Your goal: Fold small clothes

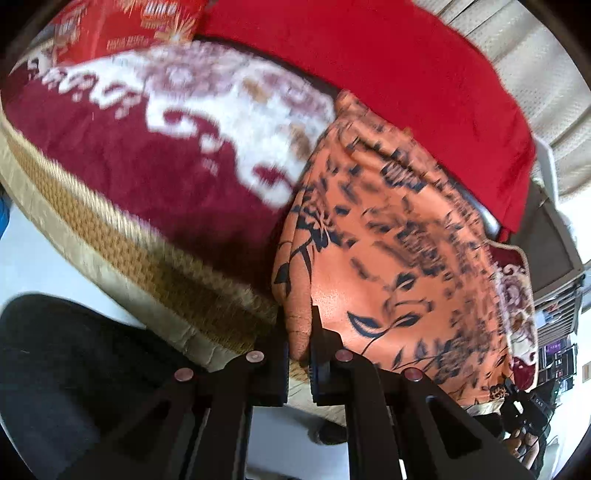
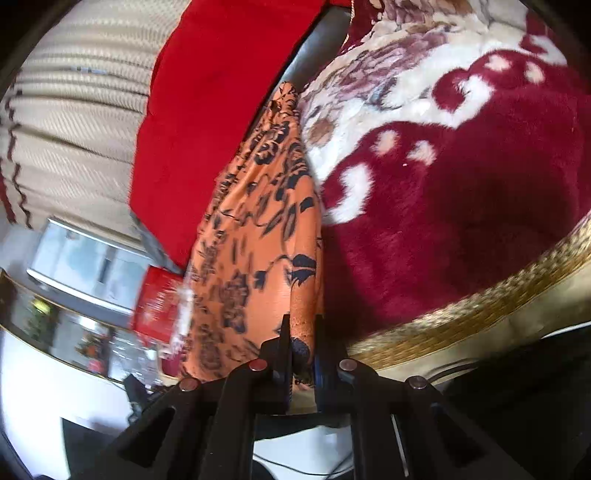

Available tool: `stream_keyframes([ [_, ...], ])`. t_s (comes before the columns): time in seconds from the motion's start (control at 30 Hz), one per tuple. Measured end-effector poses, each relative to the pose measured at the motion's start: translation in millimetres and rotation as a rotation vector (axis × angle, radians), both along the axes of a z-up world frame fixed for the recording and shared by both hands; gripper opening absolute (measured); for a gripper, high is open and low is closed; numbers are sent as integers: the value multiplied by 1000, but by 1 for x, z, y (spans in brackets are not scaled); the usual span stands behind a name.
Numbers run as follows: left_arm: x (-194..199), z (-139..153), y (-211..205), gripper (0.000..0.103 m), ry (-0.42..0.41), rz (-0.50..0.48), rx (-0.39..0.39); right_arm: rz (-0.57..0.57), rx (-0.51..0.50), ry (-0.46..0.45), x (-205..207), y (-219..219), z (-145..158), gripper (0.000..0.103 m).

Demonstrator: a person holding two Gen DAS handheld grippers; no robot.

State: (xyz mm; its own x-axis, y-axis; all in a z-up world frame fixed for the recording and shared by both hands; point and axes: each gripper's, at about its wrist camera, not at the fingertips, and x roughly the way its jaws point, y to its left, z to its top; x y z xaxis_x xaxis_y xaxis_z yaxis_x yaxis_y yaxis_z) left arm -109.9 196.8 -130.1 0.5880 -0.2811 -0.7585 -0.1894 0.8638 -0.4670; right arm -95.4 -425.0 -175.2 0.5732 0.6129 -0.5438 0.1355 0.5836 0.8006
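Observation:
An orange garment [image 1: 388, 251] with a dark floral print lies on a dark red and white plush blanket [image 1: 147, 158]. My left gripper [image 1: 300, 332] is shut on a bunched edge of the garment near the blanket's front border. In the right wrist view the same orange garment [image 2: 258, 240] runs away from me in a long strip. My right gripper [image 2: 301, 339] is shut on its near edge, with cloth pinched between the black fingers. The rest of the garment's far end is partly hidden by its own folds.
A bright red cloth [image 1: 406, 81] lies beyond the garment. The blanket has a gold woven border [image 2: 480, 306] at its front edge. A red printed bag [image 1: 122, 26] sits at the back. A cream curtain [image 2: 74, 122] and a glass-topped table [image 2: 55, 314] stand to the side.

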Motion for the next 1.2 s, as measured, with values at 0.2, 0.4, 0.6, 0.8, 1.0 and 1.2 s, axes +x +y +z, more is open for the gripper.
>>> stream_keyframes([
  [0.2, 8, 0, 4, 8, 10, 6, 9, -12, 48, 10, 2, 1, -2, 9],
  [0.4, 10, 27, -3, 8, -72, -19, 46, -32, 82, -64, -1, -1, 23, 9],
  [0.6, 32, 22, 2, 8, -27, -8, 23, -42, 126, 42, 15, -5, -8, 9],
  [0.8, 56, 34, 1, 8, -41, -24, 28, -20, 119, -25, 35, -5, 19, 9],
  [1.0, 133, 90, -10, 8, -191, -104, 70, 12, 134, -65, 94, -5, 40, 9],
  [1.2, 264, 115, -17, 8, -296, -85, 97, -22, 96, -245, 244, -20, 89, 8],
])
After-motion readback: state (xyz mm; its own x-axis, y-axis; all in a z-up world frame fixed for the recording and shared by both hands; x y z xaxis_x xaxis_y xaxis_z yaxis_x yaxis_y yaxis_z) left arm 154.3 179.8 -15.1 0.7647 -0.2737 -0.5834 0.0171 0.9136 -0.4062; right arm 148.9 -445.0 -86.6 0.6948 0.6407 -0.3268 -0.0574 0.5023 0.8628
